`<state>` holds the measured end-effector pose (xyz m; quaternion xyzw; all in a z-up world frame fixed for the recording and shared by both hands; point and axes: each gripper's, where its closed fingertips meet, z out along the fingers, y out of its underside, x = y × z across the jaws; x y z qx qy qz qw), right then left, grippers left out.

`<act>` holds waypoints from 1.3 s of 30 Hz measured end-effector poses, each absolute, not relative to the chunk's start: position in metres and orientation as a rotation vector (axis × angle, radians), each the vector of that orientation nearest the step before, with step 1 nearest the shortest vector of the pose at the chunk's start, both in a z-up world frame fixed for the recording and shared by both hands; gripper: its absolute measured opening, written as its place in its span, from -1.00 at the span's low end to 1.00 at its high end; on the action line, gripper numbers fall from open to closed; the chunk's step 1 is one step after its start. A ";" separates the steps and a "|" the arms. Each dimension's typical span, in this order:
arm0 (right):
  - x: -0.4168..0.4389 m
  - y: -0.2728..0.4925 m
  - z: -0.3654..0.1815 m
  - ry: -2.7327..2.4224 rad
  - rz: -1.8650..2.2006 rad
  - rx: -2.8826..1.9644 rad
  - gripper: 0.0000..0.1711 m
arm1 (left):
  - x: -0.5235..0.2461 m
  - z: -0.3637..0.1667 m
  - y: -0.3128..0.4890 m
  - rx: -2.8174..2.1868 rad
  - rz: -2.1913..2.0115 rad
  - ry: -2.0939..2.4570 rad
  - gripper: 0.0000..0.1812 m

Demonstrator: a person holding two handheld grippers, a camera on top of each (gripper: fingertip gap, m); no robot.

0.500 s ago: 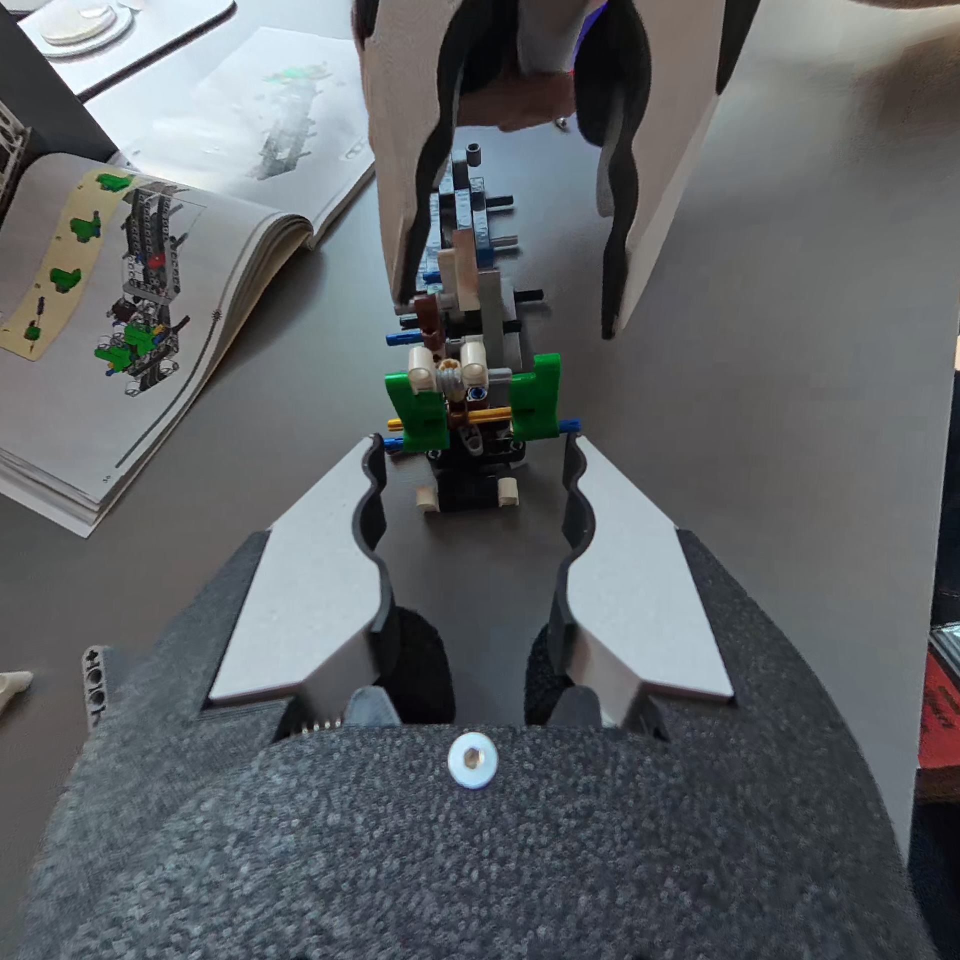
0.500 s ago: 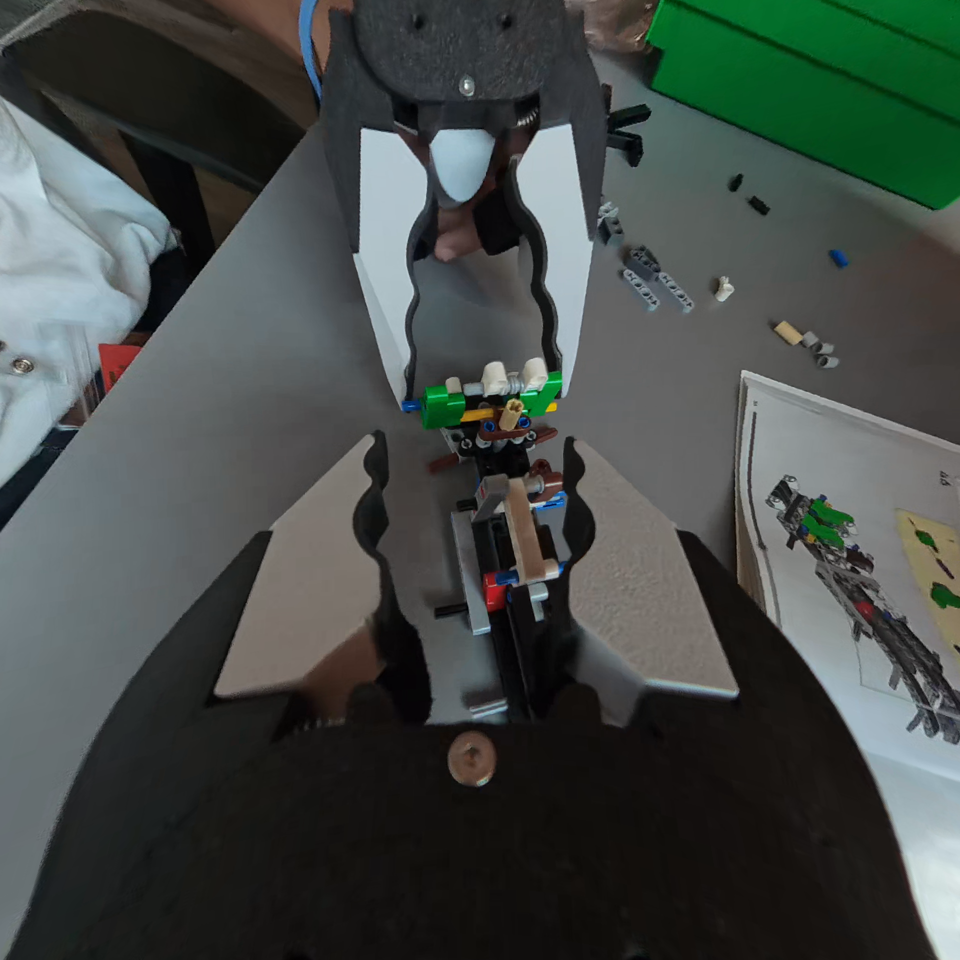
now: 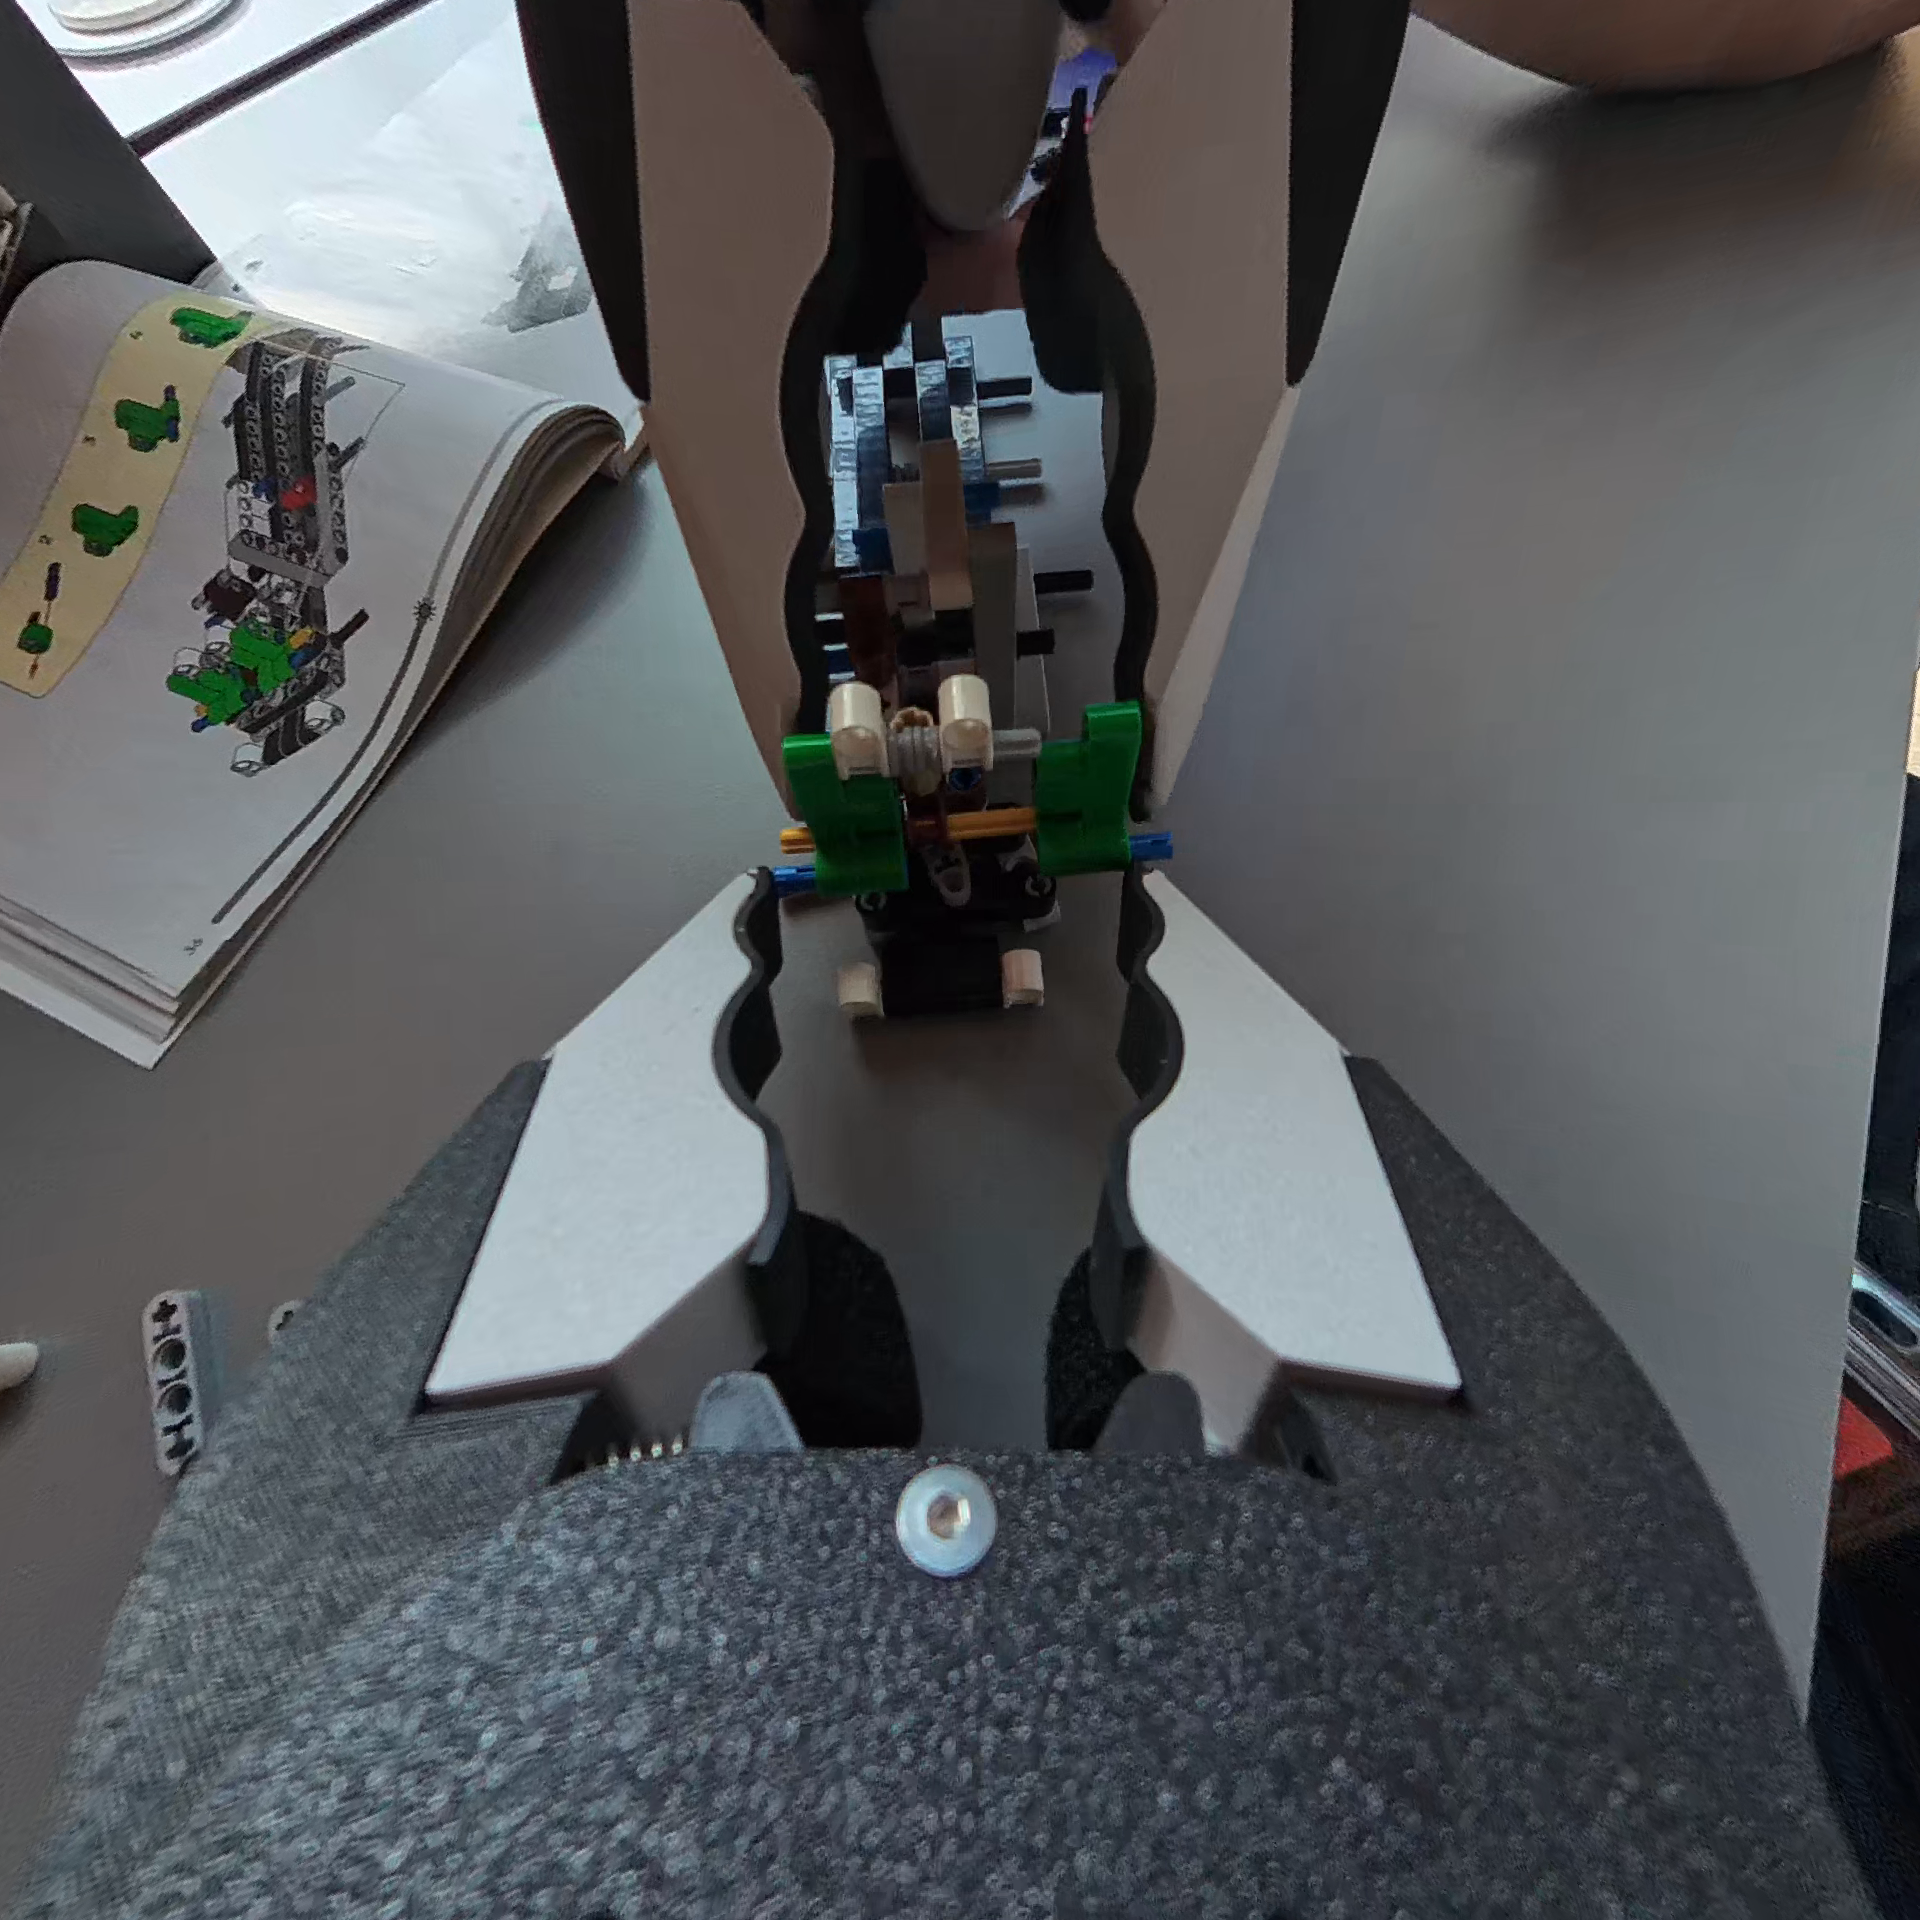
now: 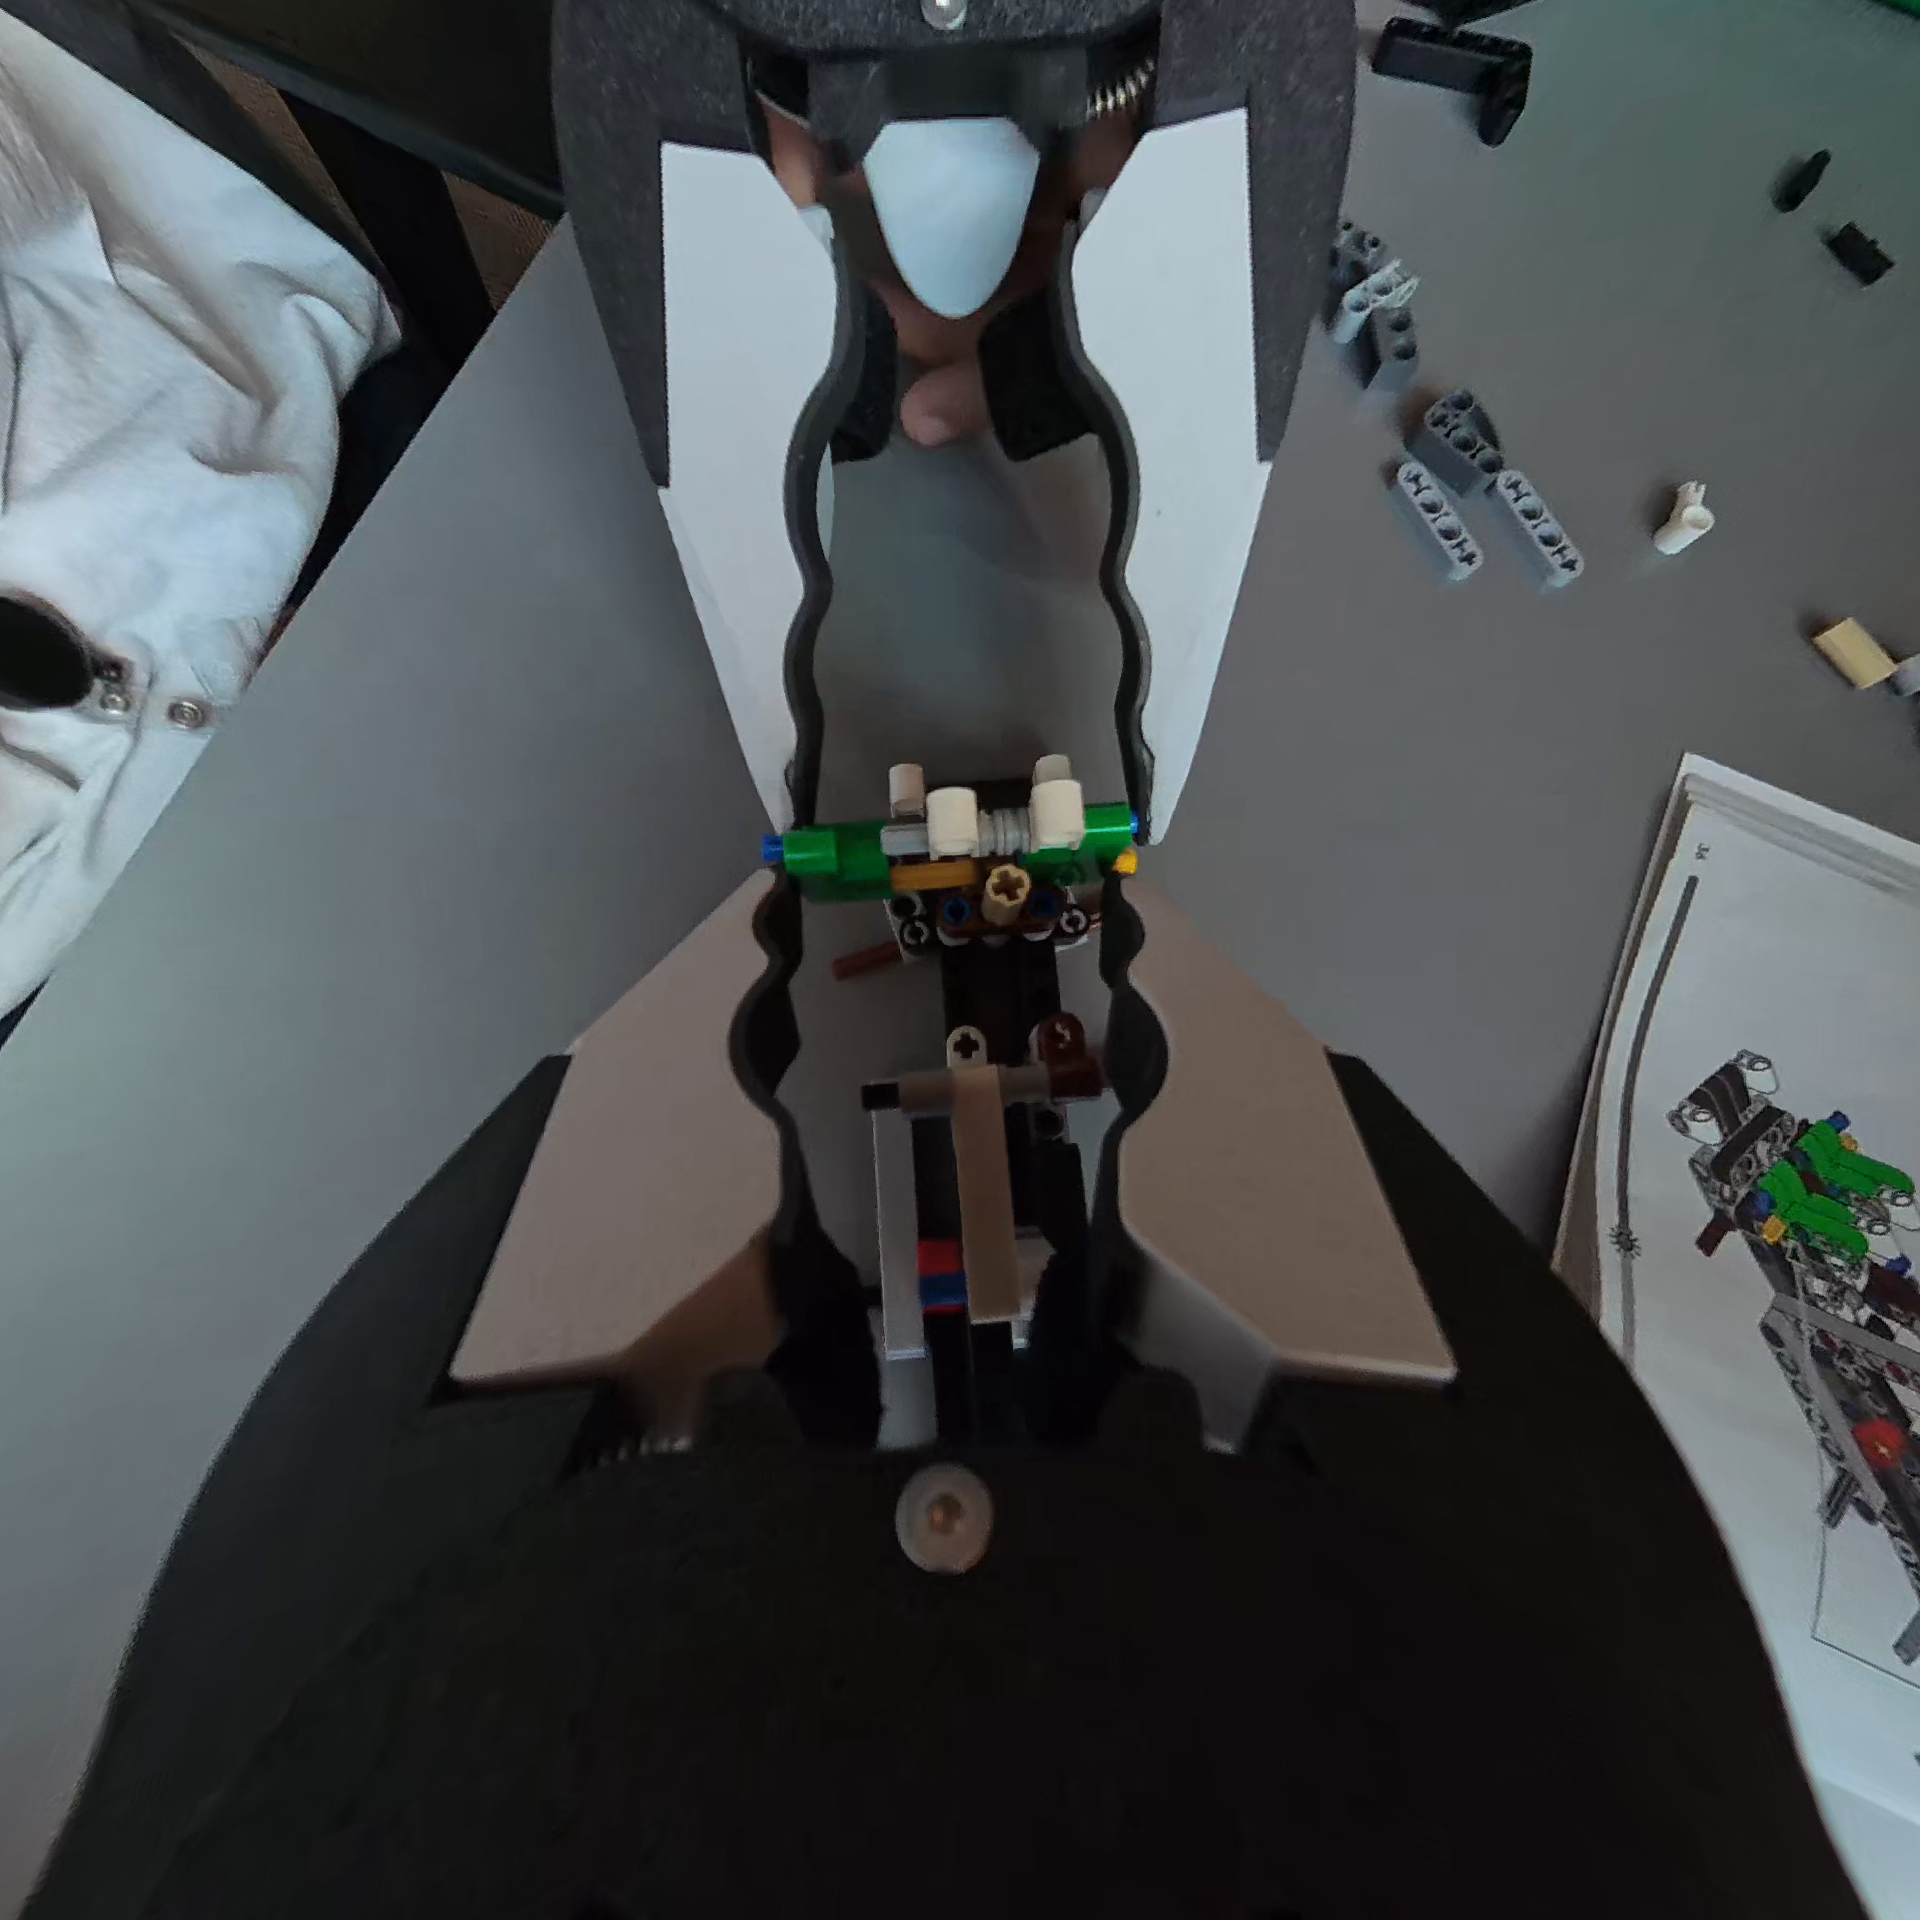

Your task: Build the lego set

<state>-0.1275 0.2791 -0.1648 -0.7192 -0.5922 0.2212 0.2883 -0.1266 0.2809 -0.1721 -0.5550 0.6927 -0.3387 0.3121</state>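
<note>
The long lego model (image 3: 956,810) lies on the dark grey table, pointing away from me. Its near end carries two green pieces (image 3: 857,821), white bushes and a yellow axle. My left gripper (image 3: 951,904) is open, with its fingertips level with the blue pin ends beside the green pieces. My right gripper (image 3: 971,727) comes from the far side. In the right wrist view the right gripper (image 4: 945,894) is open and straddles the model (image 4: 977,1143), with its tips at the green end. The left gripper (image 4: 971,821) faces it there. I cannot tell whether either gripper touches the model.
An open instruction booklet (image 3: 208,623) lies left of the model and also shows in the right wrist view (image 4: 1766,1143). Loose grey beams (image 4: 1475,499), a white piece (image 4: 1683,514) and a tan piece (image 4: 1855,649) lie beyond it. White cloth (image 4: 156,416) hangs past the table edge.
Both grippers have moved toward each other along the model. The right gripper's tips now reach the green end, and the left gripper's tips have closed in on the same end.
</note>
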 end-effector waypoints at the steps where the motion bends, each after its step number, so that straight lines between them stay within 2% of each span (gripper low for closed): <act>1: -0.128 0.279 -0.165 -1.572 0.606 -1.925 -0.33 | -0.127 -0.172 0.281 -1.464 -0.894 1.828 -0.29; 12: -0.126 0.279 -0.165 -1.592 0.583 -1.949 -0.37 | -0.125 -0.172 0.281 -1.470 -0.881 1.821 -0.31; 13: -0.125 0.281 -0.165 -1.589 0.567 -1.954 -0.45 | -0.125 -0.172 0.283 -1.476 -0.873 1.815 -0.39; 24: -0.123 0.280 -0.166 -1.590 0.589 -1.941 -0.46 | -0.122 -0.173 0.283 -1.469 -0.857 1.814 -0.41; 25: -0.123 0.280 -0.166 -1.590 0.595 -1.941 -0.46 | -0.122 -0.173 0.284 -1.470 -0.855 1.813 -0.43; 26: -0.123 0.277 -0.165 -1.592 0.620 -1.941 -0.46 | -0.123 -0.173 0.287 -1.470 -0.835 1.804 -0.58; 31: -0.122 0.277 -0.164 -1.579 0.624 -1.937 -0.39 | -0.122 -0.173 0.284 -1.438 -0.828 1.818 -0.56; 35: -0.122 0.276 -0.155 -1.579 0.626 -1.879 -0.38 | -0.123 -0.172 0.282 -1.419 -0.830 1.822 -0.42; 39: -0.122 0.275 -0.149 -1.605 0.568 -1.815 -0.34 | -0.127 -0.168 0.278 -1.429 -0.885 1.816 -0.38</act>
